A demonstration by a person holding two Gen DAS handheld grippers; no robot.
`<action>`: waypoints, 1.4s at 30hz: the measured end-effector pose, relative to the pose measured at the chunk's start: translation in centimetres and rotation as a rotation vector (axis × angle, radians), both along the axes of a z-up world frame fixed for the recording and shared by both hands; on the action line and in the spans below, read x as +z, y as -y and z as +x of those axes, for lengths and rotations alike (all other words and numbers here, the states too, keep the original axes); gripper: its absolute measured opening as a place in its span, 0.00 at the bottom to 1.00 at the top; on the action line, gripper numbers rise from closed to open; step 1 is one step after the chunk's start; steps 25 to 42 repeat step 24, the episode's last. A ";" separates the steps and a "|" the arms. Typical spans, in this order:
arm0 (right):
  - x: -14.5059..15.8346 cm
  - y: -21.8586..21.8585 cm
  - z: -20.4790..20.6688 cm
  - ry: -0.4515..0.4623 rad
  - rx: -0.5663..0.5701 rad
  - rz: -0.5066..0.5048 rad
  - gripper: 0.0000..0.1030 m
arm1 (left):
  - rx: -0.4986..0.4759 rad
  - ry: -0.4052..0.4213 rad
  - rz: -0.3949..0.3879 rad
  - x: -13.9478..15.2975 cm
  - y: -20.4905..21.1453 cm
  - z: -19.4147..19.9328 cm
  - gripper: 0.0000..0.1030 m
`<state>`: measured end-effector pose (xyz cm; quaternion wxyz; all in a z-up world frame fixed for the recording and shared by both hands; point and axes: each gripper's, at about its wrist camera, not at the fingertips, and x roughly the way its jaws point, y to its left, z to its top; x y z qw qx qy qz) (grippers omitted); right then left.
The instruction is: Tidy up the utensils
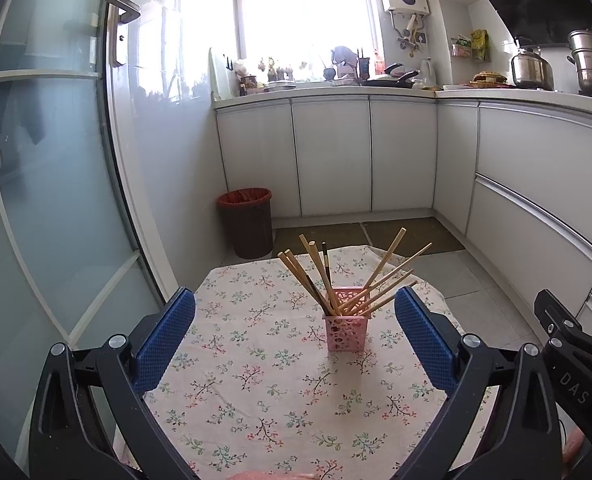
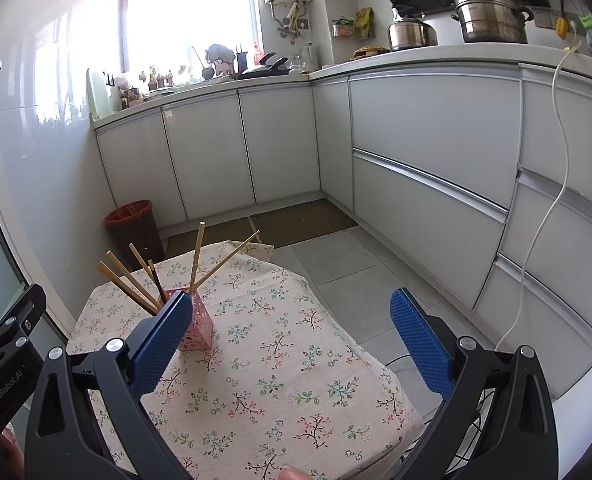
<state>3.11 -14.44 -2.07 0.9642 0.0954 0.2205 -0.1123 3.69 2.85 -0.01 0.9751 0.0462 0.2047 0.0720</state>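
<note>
A pink perforated holder (image 1: 346, 328) stands upright on the floral tablecloth (image 1: 256, 380), with several wooden chopsticks (image 1: 384, 276) fanning out of it. My left gripper (image 1: 296, 312) is open, its blue pads wide apart, and the holder sits ahead between them, nearer the right pad. In the right wrist view the holder (image 2: 198, 330) is partly hidden behind the left blue fingertip (image 2: 164, 336), with chopsticks (image 2: 196, 258) rising above it. My right gripper (image 2: 292, 308) is open and holds nothing. The right gripper's body (image 1: 568, 344) shows at the edge of the left wrist view.
A small table carries the cloth (image 2: 280, 364). A brown bin (image 1: 248, 222) with a red liner stands on the floor beyond. White cabinets (image 1: 332, 156) line the back and right. A glass door (image 1: 48, 184) is on the left. A white cord (image 2: 544, 208) hangs at the right.
</note>
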 end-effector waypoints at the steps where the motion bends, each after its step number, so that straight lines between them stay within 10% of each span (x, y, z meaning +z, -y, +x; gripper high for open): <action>1: 0.0 0.0 0.0 -0.001 -0.001 -0.001 0.93 | 0.003 0.005 0.001 0.0 -0.1 0.0 0.93; 42: -0.1 0.2 -0.1 -0.006 0.001 0.005 0.93 | -0.040 0.029 -0.009 0.1 0.0 0.0 0.93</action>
